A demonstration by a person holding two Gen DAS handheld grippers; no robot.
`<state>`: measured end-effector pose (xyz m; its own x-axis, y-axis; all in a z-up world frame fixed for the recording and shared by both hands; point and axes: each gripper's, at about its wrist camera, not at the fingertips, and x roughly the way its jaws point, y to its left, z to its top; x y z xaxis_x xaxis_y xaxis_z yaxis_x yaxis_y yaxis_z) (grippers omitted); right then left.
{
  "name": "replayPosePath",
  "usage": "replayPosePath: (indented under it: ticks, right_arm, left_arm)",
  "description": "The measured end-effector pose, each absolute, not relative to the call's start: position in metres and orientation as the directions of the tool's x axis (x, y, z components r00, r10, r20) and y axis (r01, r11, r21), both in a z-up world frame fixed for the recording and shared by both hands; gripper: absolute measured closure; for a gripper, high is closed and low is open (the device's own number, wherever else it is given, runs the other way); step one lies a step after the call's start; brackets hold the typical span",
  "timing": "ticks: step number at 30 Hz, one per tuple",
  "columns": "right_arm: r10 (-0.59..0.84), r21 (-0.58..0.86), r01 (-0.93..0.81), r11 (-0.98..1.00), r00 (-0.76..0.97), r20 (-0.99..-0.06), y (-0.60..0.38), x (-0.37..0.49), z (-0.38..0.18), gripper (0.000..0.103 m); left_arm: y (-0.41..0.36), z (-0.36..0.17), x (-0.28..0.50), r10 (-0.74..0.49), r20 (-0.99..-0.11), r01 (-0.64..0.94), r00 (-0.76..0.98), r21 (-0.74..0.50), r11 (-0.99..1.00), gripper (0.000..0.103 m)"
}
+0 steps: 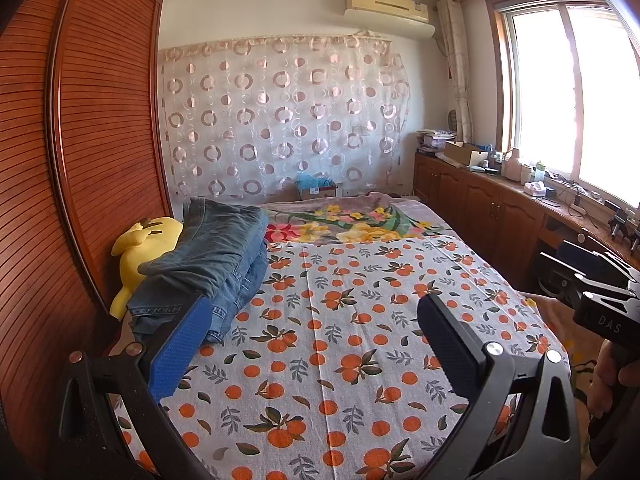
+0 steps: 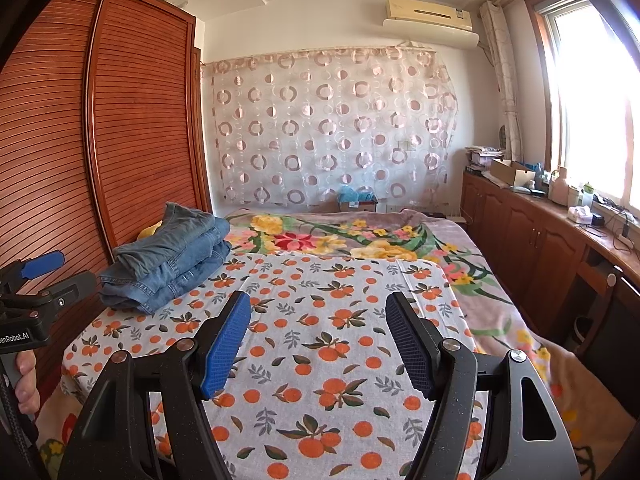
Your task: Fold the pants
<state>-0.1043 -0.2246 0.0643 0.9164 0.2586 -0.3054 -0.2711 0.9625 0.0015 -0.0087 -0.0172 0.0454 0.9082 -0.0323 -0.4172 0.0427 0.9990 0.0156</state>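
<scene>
The pants (image 2: 172, 264) are blue jeans, and they lie folded in a thick stack of several layers on the bed (image 2: 460, 248), at its left edge and toward the far side, close to the brown slatted wardrobe (image 2: 132, 120). The stack rests on the far left corner of a white sheet with an orange fruit print (image 2: 320, 360), which covers the near part of the bed; behind it a flowered blanket (image 2: 344, 236) covers the far part. In the left wrist view a yellow plush toy (image 1: 136, 256) lies between the jeans and the wardrobe, touching the stack. The left gripper (image 1: 316, 344) is above the near left part of the bed with its two blue-padded fingers spread wide, and nothing is between them; its left finger (image 1: 180, 348) stands in front of the near end of the jeans in this view, but I cannot tell if it touches them. The right gripper (image 2: 320, 344) hangs above the middle of the printed sheet, also spread wide and empty, well apart from the pants. A hand (image 2: 24, 380) that holds the handle of the left gripper shows at the left edge of the right wrist view. Along the right wall there is a low wooden cabinet (image 2: 532, 240) under a bright window (image 2: 592, 100), with small things on top. A patterned curtain (image 2: 332, 128) hangs on the far wall under an air conditioner (image 2: 432, 16).
</scene>
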Motion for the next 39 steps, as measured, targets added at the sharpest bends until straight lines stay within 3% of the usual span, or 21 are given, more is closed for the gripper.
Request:
replayPosePath:
  ticks: [39]
  right_arm:
    - [0.254,0.006,-0.265,0.964,0.917,-0.307,-0.2242,-0.1046,0.0611,0.031]
  left_arm:
    - [-0.0243,0.0401,-0.0121,-0.038,-0.421,0.048,0.906,0.015,0.999,0.000]
